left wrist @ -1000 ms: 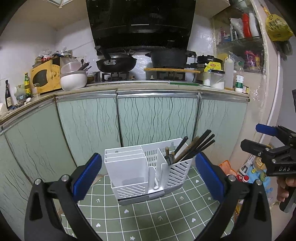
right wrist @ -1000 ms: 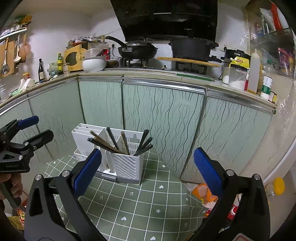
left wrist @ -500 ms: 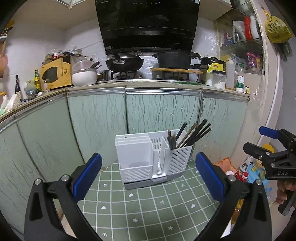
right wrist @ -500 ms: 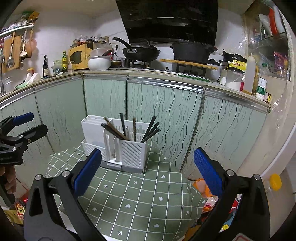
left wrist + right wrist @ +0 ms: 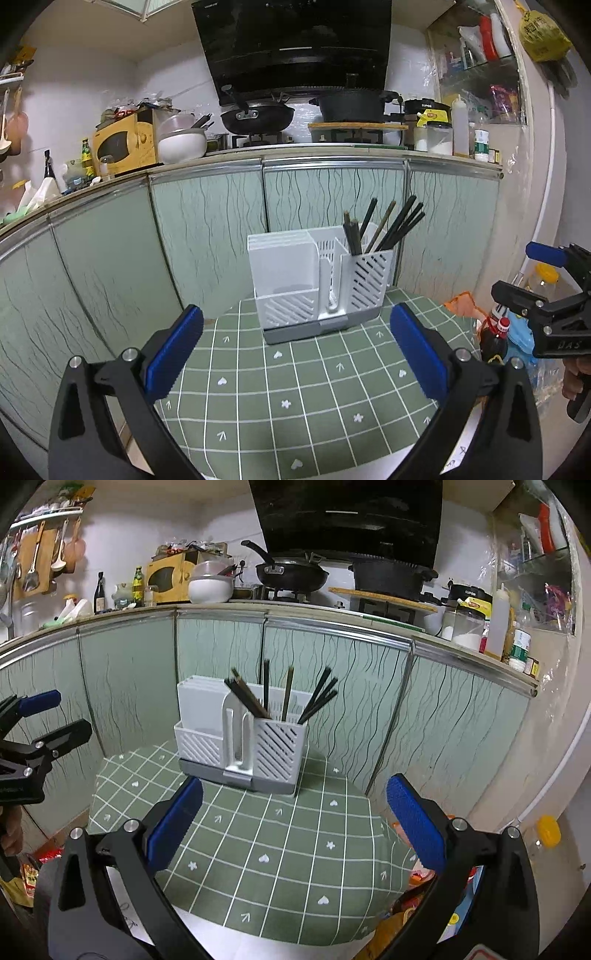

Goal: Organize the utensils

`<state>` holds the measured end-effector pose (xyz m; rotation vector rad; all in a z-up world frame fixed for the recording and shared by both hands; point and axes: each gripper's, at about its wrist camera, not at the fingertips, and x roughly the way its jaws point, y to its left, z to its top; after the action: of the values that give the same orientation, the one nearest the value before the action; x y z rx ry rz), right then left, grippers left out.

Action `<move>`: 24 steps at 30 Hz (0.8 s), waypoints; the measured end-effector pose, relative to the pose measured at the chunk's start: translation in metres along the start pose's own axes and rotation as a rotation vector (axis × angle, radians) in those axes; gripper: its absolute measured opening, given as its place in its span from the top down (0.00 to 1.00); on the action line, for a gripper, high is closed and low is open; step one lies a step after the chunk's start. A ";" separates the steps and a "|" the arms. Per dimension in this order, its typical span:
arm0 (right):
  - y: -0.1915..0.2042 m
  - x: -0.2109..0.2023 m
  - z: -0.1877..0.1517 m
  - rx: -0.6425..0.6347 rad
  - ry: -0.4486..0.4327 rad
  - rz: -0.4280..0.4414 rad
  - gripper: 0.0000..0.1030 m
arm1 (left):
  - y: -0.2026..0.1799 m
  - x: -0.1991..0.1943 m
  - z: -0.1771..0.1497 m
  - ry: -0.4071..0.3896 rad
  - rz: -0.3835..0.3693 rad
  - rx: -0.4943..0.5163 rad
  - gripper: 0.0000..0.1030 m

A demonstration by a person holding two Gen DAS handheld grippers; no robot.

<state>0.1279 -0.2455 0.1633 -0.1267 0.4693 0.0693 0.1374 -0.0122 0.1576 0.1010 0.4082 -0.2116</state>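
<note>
The left tool has its blue-padded fingers spread wide and holds nothing; the right tool is likewise wide open and empty. Ahead of both tools, well beyond their fingertips, a white slotted plastic utensil holder on a grey base stands upright on the green checked cloth covering the worktop. A bunch of dark chopsticks leans in the holder's right-hand compartment, their tips fanning outward. From the right wrist view the chopsticks fan over that compartment. Beyond the holder are pale green cabinet doors with wavy lines.
</note>
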 end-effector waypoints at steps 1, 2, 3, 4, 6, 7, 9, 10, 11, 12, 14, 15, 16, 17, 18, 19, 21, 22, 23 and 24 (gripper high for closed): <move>0.001 0.000 -0.004 0.000 0.002 -0.001 0.07 | 0.000 -0.001 -0.004 0.002 -0.005 -0.004 0.04; 0.002 0.000 -0.009 -0.001 0.005 -0.006 0.07 | 0.001 -0.001 -0.006 0.005 -0.007 -0.008 0.04; 0.002 0.001 -0.012 -0.003 0.008 -0.009 0.07 | 0.001 -0.001 -0.011 0.007 -0.010 -0.012 0.04; 0.003 0.002 -0.017 -0.008 0.015 -0.013 0.07 | 0.001 -0.001 -0.015 0.012 -0.012 -0.011 0.04; 0.003 0.004 -0.023 -0.007 0.024 -0.018 0.07 | -0.001 0.001 -0.023 0.029 -0.011 -0.006 0.04; 0.003 0.006 -0.025 -0.004 0.028 -0.020 0.07 | -0.002 0.002 -0.027 0.036 -0.010 -0.002 0.04; 0.003 0.008 -0.032 0.003 0.036 -0.022 0.07 | -0.003 0.002 -0.034 0.041 -0.008 -0.002 0.04; 0.003 0.008 -0.035 0.007 0.038 -0.023 0.07 | -0.003 0.002 -0.036 0.042 -0.007 -0.004 0.04; 0.003 0.009 -0.039 0.010 0.042 -0.024 0.07 | -0.004 0.002 -0.039 0.043 -0.008 -0.006 0.04; 0.003 0.009 -0.041 0.012 0.045 -0.024 0.07 | -0.004 0.002 -0.041 0.044 -0.008 -0.009 0.04; 0.003 0.009 -0.047 0.015 0.044 -0.024 0.07 | -0.003 0.002 -0.046 0.051 -0.004 -0.021 0.04; 0.004 0.009 -0.050 0.015 0.045 -0.026 0.07 | -0.003 0.002 -0.049 0.057 -0.005 -0.029 0.04; 0.004 0.009 -0.053 0.015 0.046 -0.030 0.07 | -0.002 0.002 -0.053 0.062 -0.004 -0.036 0.04; 0.005 0.009 -0.056 0.017 0.046 -0.031 0.07 | -0.001 0.002 -0.057 0.067 -0.002 -0.041 0.04; 0.005 0.008 -0.059 0.024 0.048 -0.032 0.07 | -0.002 0.001 -0.060 0.070 -0.002 -0.044 0.04; 0.005 0.008 -0.061 0.026 0.049 -0.034 0.07 | -0.002 0.001 -0.064 0.073 -0.004 -0.047 0.04; 0.006 0.006 -0.068 0.032 0.050 -0.036 0.07 | -0.002 0.001 -0.070 0.080 0.004 -0.048 0.04; 0.007 0.006 -0.073 0.034 0.053 -0.033 0.07 | -0.003 0.002 -0.074 0.085 0.004 -0.050 0.04; 0.008 0.006 -0.075 0.034 0.056 -0.033 0.07 | -0.003 0.002 -0.078 0.090 0.003 -0.052 0.04; 0.009 0.006 -0.079 0.035 0.060 -0.032 0.07 | -0.003 0.003 -0.082 0.095 0.003 -0.054 0.04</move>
<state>0.0971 -0.2468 0.0899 -0.1017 0.5282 0.0260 0.1074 -0.0044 0.0811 0.0587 0.5076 -0.1928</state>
